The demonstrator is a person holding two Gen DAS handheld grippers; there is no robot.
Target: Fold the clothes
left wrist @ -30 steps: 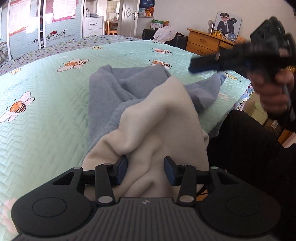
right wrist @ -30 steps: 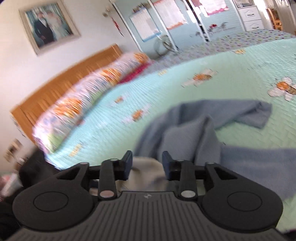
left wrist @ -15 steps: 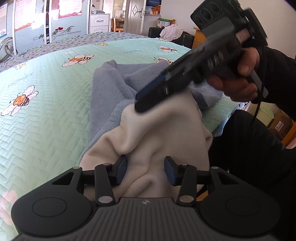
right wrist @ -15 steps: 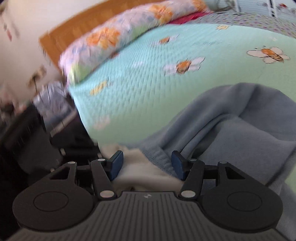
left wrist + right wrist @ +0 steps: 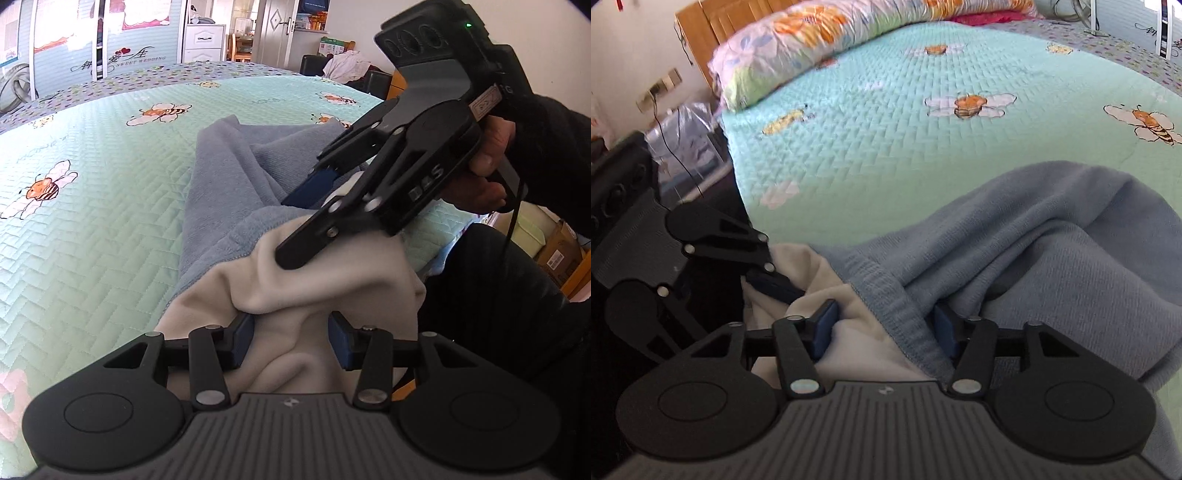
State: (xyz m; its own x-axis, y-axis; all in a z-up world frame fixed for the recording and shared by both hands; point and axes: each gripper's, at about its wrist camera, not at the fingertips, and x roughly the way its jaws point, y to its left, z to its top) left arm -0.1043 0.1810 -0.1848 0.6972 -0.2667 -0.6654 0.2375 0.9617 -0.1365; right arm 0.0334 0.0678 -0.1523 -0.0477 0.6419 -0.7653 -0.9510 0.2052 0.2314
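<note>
The bed [image 5: 110, 192] fills most of both views, its green quilt running from lower left to the top. On it lies the garment [image 5: 236, 177], a blue piece with a cream lining [image 5: 325, 284] turned outward at the near end. It sits crumpled in loose ridges, centre of the left view and lower right of the right view, so it is not lying flat or folded now.

Both tools are at the near hem, which suits a step of taking hold of that edge to spread or turn it. To do that well, each gripper should bite a single layer close to the stitched hem rather than a bunched handful, the two bites should sit well apart along the edge, and the cloth should be drawn taut before it is laid down, so the ridges in the blue part flatten.

The left gripper [image 5: 291, 341], bottom centre of its view, stands partly apart with a fold of cream cloth rising between the pads; it looks unclamped. The right gripper [image 5: 884, 330], bottom centre of its own view, is likewise parted, straddling the ribbed blue hem [image 5: 901, 325] and cream lining, touching them without pinching.
</note>
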